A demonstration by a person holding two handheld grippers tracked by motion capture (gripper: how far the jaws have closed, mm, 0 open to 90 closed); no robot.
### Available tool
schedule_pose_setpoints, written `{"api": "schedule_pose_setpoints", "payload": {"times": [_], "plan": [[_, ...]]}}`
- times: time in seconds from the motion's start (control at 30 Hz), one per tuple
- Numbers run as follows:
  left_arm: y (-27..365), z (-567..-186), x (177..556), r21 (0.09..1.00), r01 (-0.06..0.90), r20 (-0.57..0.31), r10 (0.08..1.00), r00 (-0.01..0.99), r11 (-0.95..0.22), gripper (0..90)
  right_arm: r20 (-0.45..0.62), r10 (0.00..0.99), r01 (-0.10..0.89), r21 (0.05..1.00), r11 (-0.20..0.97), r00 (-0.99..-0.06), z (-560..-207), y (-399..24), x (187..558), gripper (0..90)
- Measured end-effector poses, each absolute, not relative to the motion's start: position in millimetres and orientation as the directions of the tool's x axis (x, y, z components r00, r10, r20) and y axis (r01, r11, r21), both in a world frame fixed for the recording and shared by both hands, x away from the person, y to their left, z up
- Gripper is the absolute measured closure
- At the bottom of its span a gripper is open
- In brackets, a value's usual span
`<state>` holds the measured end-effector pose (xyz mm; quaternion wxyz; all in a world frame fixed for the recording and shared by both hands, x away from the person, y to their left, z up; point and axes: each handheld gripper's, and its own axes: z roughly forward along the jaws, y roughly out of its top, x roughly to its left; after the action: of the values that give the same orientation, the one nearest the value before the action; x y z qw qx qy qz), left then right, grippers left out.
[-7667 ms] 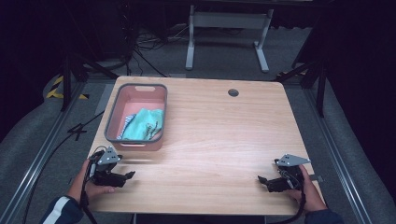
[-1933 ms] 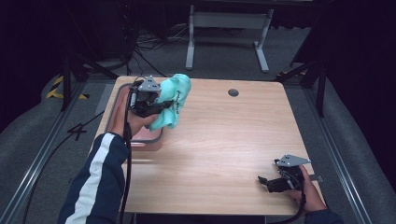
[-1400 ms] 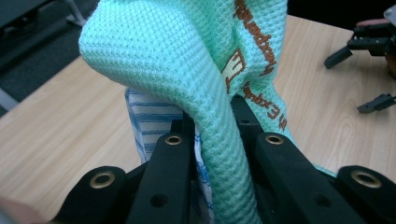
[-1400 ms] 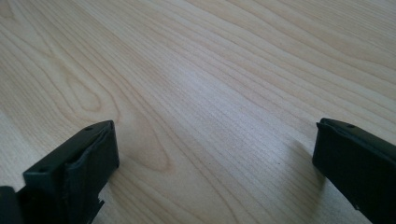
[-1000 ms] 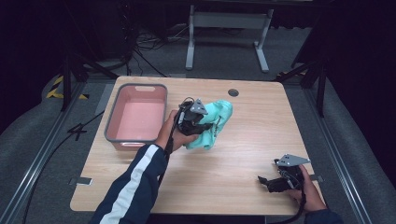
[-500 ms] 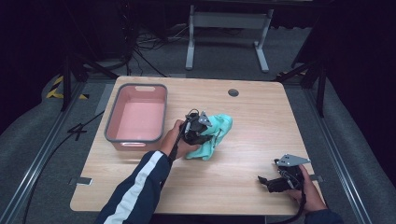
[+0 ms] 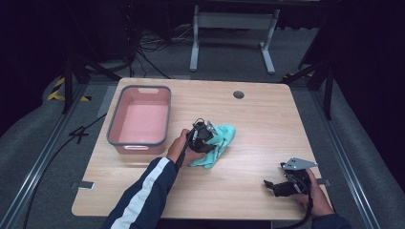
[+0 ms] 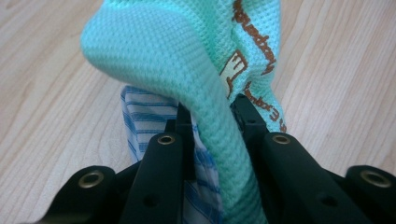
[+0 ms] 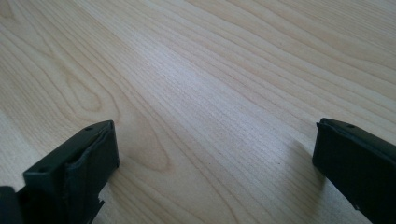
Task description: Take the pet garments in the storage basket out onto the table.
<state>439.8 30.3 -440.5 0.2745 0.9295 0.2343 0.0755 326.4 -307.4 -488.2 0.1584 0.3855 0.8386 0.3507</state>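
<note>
A teal knitted cloth with brown lettering rests bunched on the wooden table near its middle. My left gripper is low over the table, and a thick fold of the cloth stands between its jaws. The jaws have just been opening a little, but both pads still touch the fold. A blue-and-white striped piece of fabric hangs under the teal fold. My right gripper lies near the table's front right with its jaws wide apart over bare wood.
A pink tub with a grey rim stands at the left of the table, with nothing visible inside. A round cable hole sits near the far edge. Dark floor, cables and a metal stand lie beyond the table.
My left gripper carried the teal cloth out of the pink tub, rightward to the table's middle, then down until the cloth touched the wood. The right gripper has stayed still.
</note>
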Motion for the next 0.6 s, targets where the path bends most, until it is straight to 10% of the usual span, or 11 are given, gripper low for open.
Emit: {"api": "schedule_pose_setpoints", "payload": {"times": [0.6], "plan": [[53,-390,415,0.644,0.33,0.086,0.494,0.866,-0.69,46.1,0.004,0.759,0.537,0.71,0.456,-0.651,-488,-307,326,0.6]]}}
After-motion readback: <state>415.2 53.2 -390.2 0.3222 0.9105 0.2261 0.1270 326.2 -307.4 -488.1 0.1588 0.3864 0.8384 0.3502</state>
